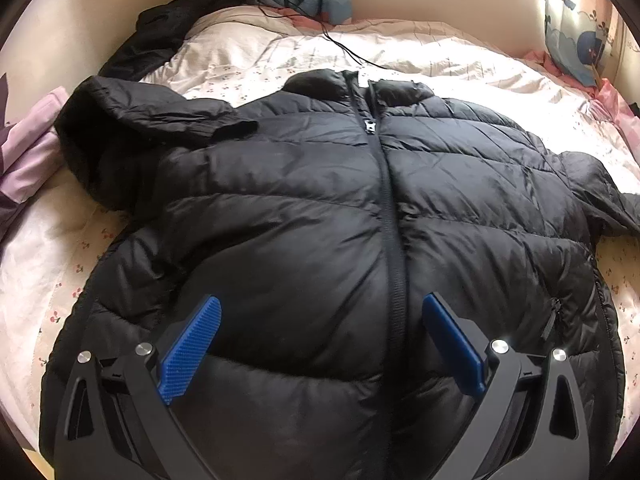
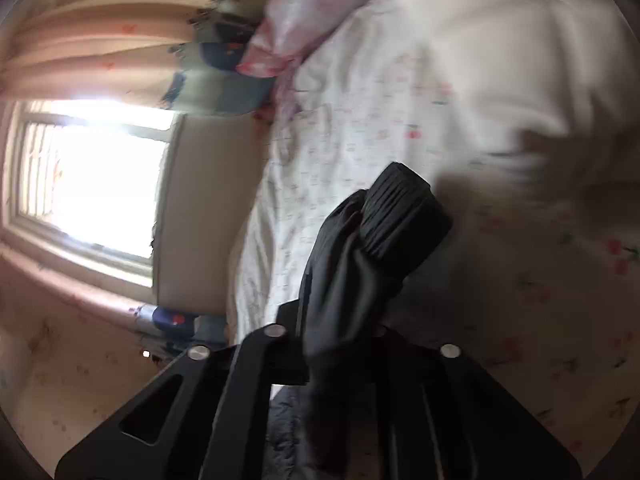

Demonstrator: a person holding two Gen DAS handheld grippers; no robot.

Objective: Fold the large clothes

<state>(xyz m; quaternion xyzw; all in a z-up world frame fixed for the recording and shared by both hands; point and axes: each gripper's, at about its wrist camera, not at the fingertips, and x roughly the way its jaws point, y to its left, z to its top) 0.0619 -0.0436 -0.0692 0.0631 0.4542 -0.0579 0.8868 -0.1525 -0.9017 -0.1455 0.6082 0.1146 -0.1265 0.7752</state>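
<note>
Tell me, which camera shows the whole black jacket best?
The left wrist camera. There the black jacket lies spread flat on the bed, zipped up. The right wrist camera shows only a sleeve cuff, pinched in the right gripper, and blurry.

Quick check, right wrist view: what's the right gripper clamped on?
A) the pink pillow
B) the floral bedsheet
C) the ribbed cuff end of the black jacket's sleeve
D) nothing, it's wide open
C: the right gripper is shut on black fabric that ends in a ribbed sleeve cuff, lifted above the floral bedsheet.
</note>
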